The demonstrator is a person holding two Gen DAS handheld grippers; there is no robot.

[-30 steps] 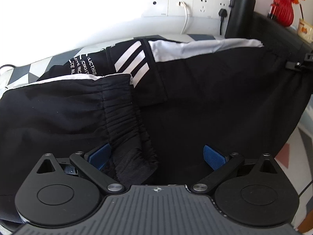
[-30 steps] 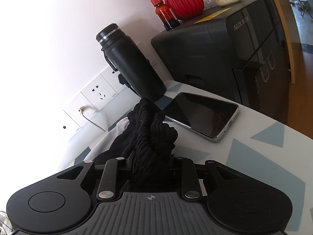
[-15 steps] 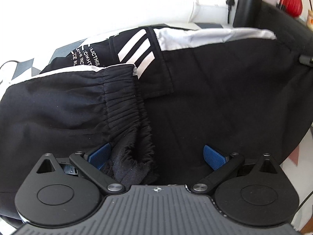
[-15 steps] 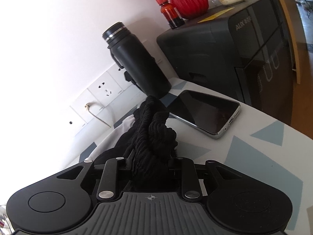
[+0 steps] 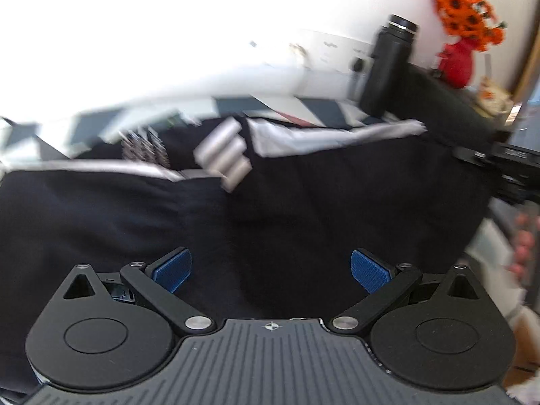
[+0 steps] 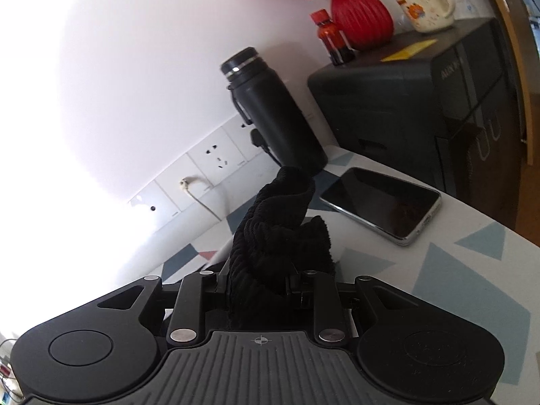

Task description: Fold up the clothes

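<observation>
Now left tongs point(image 5: 271, 271) spread wide over black shorts point(image 5: 303, 202), right tongs point(image 6: 258, 285) pinching their bunched waistband point(image 6: 276, 222)

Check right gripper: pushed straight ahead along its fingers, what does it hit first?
Probably the black flask, which stands just beyond the bunched black fabric clamped in the right gripper; the phone lies off to the right. Depth is uncertain.

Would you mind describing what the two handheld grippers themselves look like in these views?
Both are matte black. The left gripper has a ribbed grey-black body with a small crosshair mark, two round black discs at its sides, silver pivot screws on angled link arms, and blue textured pads on its fingers. The right gripper has the same build; its pads are hidden. No cables or sleeves show.
</observation>
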